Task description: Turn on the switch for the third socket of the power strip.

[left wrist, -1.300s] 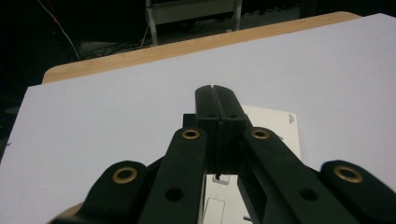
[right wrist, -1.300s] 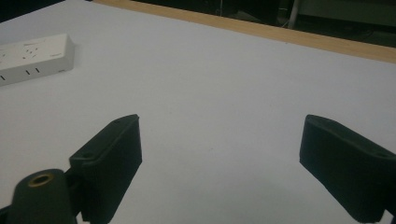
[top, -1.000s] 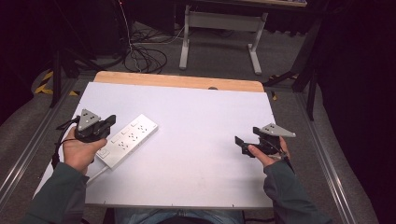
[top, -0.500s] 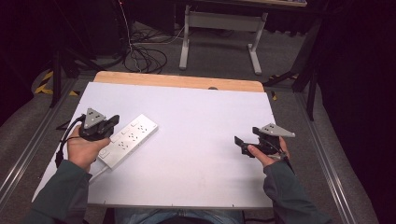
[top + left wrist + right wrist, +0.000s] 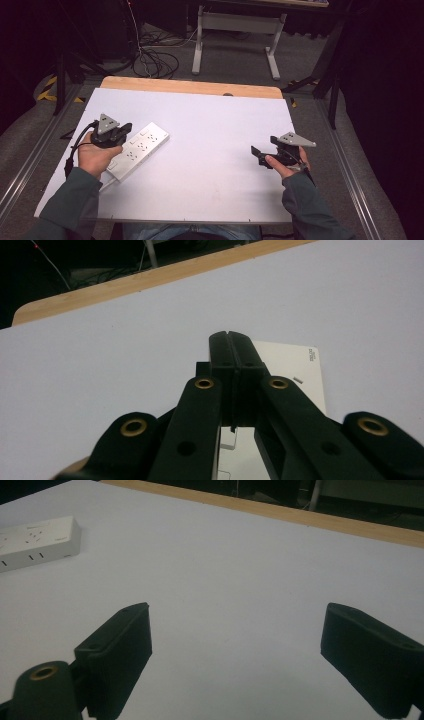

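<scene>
- White tabletop (image 5: 210, 165), one in number, with a bare wooden strip along its far edge at twelve o'clock.
- One white power strip (image 5: 137, 152) lies flat on the tabletop at about nine o'clock from the centre, set diagonally, its far end pointing toward one o'clock. Several socket faces show on top; the exact count cannot be read.
- Two tongs in use, one per hand.
- Left tongs (image 5: 120, 134): held over the near half of the power strip, jaws pressed together with nothing between them. In the left gripper view the shut tips (image 5: 234, 352) sit above the strip's white face. Whether they touch it cannot be told.
- Right tongs (image 5: 259, 155): at about four o'clock on the tabletop, well apart from the power strip, jaws spread wide and empty, pointing toward nine o'clock.
- One black cable (image 5: 75, 150) trails from the left tongs.
</scene>
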Tool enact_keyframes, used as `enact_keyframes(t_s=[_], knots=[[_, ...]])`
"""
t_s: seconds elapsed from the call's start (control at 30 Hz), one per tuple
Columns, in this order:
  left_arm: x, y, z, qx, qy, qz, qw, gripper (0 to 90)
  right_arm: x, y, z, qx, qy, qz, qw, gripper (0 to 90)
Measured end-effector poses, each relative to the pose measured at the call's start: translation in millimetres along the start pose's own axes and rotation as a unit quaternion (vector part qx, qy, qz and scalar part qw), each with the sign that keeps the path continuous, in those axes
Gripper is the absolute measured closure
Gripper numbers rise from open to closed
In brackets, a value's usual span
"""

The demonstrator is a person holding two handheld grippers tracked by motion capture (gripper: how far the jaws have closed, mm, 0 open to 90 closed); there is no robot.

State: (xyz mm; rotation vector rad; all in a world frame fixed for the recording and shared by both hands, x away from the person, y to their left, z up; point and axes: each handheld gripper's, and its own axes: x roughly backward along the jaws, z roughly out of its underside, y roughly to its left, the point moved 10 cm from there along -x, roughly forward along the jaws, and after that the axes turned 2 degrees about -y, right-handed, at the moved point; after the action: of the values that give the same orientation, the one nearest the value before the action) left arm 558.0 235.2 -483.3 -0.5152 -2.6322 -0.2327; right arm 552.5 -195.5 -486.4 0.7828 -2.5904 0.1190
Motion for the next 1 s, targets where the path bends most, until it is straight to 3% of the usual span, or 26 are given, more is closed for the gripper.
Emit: enact_keyframes(t_s=[1.0], knots=[[-23.4,-15.7,0.9,-0.023,0.036,0.022,0.9989,90.0,-0.2,0.6,0.0,0.003,0.0,-0.001,1.0,13.5]])
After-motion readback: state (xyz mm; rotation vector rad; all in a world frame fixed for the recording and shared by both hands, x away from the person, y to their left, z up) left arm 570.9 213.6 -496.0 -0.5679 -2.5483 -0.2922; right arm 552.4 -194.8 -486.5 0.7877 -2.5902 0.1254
